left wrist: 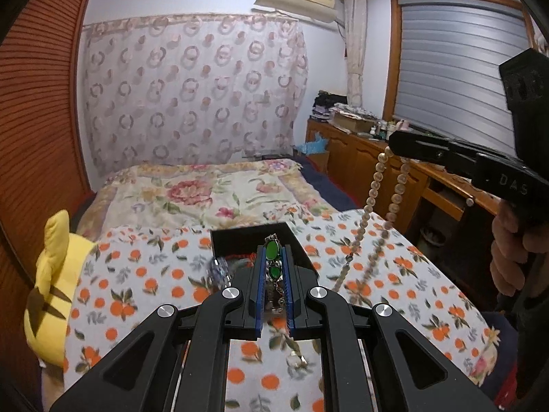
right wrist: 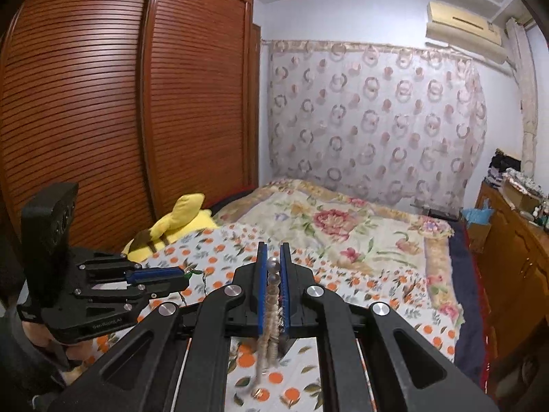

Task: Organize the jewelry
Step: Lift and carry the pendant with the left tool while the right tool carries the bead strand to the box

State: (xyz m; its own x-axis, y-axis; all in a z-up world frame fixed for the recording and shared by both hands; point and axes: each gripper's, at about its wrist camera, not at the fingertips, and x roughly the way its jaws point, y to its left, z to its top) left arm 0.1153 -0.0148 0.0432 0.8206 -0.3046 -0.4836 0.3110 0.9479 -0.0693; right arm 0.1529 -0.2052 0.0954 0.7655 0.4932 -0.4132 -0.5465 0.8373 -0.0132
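Only the left view shows the black box (left wrist: 260,240); left hand-held gripper (left wrist: 273,257) clamps green-stone bracelet (left wrist: 273,250), right (right wrist: 273,257) clamps pearl necklace (right wrist: 272,276).

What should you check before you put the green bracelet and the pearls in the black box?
1. Left gripper fingers pinch the green-stone bracelet: ok.
2. Right gripper fingers hold the pearl necklace: ok.
3. Necklace lifted clear of the orange-print blanket: not ok, its lower end looks like it trails on the cloth.
4. Black box open on top: ok.
5. Room left inside the box: cannot tell, the left gripper hides most of it.
6. The two pieces kept apart, not tangled: ok.
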